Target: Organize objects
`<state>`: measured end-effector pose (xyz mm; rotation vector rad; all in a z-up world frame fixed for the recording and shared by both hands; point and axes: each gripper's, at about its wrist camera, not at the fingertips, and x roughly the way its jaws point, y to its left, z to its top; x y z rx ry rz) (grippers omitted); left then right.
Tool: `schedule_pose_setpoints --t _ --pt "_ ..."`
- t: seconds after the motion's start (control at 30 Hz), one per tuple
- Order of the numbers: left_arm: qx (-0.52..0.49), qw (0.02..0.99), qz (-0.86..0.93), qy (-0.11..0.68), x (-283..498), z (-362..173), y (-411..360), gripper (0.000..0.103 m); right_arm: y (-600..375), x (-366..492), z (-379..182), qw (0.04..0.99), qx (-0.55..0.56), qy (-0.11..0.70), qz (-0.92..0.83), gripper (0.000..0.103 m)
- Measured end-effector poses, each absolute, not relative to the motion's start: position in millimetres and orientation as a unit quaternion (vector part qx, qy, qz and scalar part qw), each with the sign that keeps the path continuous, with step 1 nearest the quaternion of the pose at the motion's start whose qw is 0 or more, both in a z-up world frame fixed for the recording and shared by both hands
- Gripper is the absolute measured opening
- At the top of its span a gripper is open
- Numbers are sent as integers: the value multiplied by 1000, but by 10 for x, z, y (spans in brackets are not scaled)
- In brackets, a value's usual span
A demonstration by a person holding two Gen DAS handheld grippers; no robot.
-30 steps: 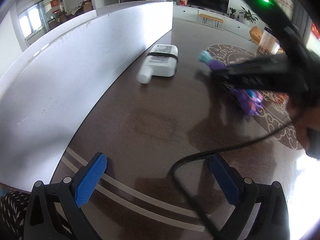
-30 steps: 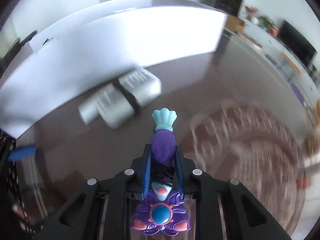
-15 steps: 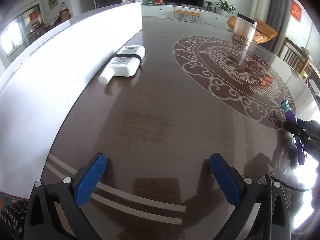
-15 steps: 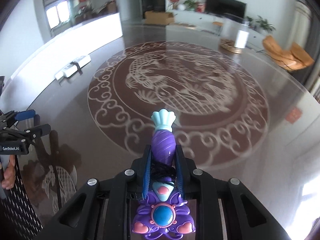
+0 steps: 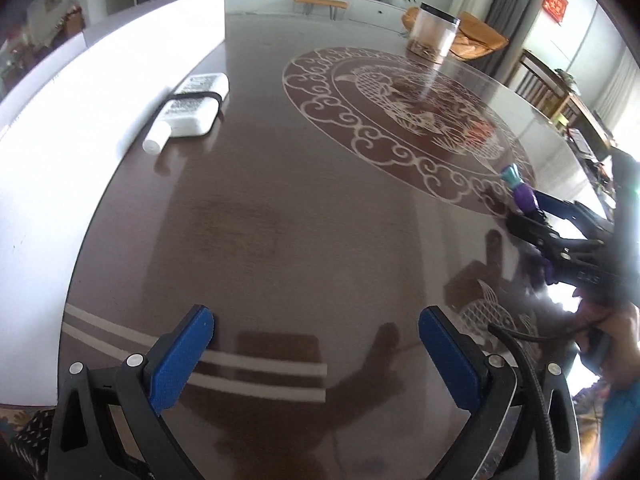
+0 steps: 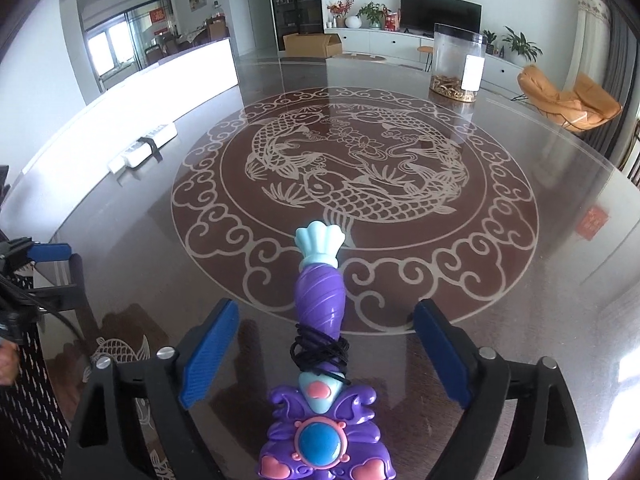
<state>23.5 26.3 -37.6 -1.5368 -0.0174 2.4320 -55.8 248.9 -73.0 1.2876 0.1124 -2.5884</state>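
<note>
The right gripper (image 6: 320,344) is opening; the purple toy wand (image 6: 320,296) lies loose between its fingers, prob. on the table (image 6: 520,280). Left gripper (image 5: 316,356) gapes, empty. Next: back away w/o bumping it.

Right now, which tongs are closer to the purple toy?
Right. The right tongs are opening with the purple toy lying between their pads, untouched. The left tongs hang open over bare table, well off to its side.

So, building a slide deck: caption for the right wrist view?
Right gripper opening, purple toy wand between its fingers on the koi-patterned table.
</note>
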Motion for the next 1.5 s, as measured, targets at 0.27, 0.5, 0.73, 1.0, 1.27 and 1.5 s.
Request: schedule_pose_setpoints --t 0.27,0.5,0.73,1.0,1.27,1.5 --pt "-523 118 843 -38 347 -311 45 103 2396 -549 -755 118 447 65 -884 96" --pt "-504 83 860 -12 367 -309 105 103 2394 -548 -761 117 448 66 -884 98" --pt "-491 62 869 17 384 -290 168 103 2399 -550 -763 117 449 66 -883 98" --pt "-490 48 870 22 357 -313 180 103 2398 -549 -760 117 449 66 -883 98" --pt "-488 41 871 36 372 -310 227 103 2400 -549 -761 117 449 66 -883 99" --pt "-488 36 871 36 367 -313 218 103 2400 -548 -760 117 449 66 -883 98"
